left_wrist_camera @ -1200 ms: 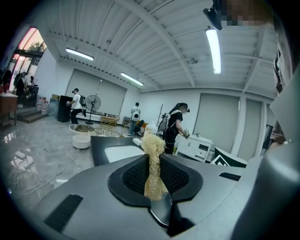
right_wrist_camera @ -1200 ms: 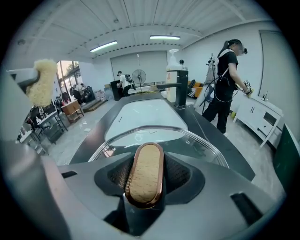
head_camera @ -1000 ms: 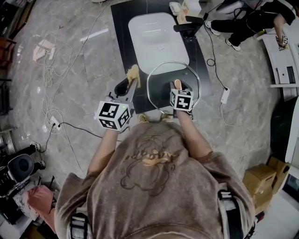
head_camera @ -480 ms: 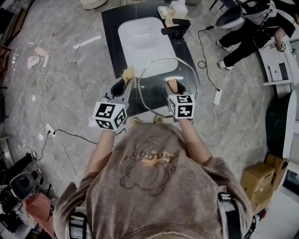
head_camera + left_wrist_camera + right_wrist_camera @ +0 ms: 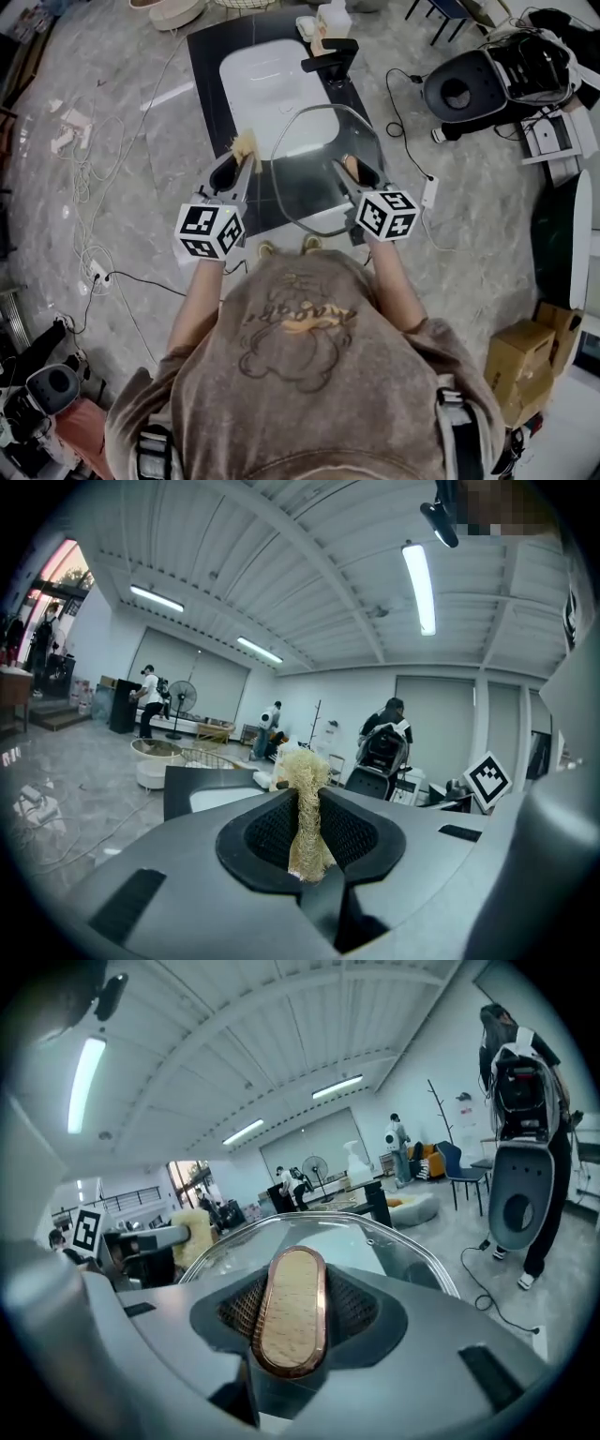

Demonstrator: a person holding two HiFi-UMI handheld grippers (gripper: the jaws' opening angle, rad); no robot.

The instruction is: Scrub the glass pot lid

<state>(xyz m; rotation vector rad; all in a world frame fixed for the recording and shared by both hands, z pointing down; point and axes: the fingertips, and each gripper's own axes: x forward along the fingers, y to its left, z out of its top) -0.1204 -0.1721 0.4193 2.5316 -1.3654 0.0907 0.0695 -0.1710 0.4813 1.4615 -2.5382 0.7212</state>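
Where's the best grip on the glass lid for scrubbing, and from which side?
By its oval handle, from the person's side, as the right gripper has it: jaws across the handle's narrow width. It is the only raised part; the glass lid is smooth and left free for the scrubber.

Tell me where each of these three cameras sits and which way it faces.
Head view: on the person's head, facing steeply down at sink, left gripper, right gripper; forearms and torso show.
Left gripper view: on the left gripper, facing across the hall along jaws shut on the scrubber.
Right gripper view: on the right gripper, facing along jaws clamping the lid handle, glass lid beyond.
Shared: head and right gripper views show lid and scrubber.
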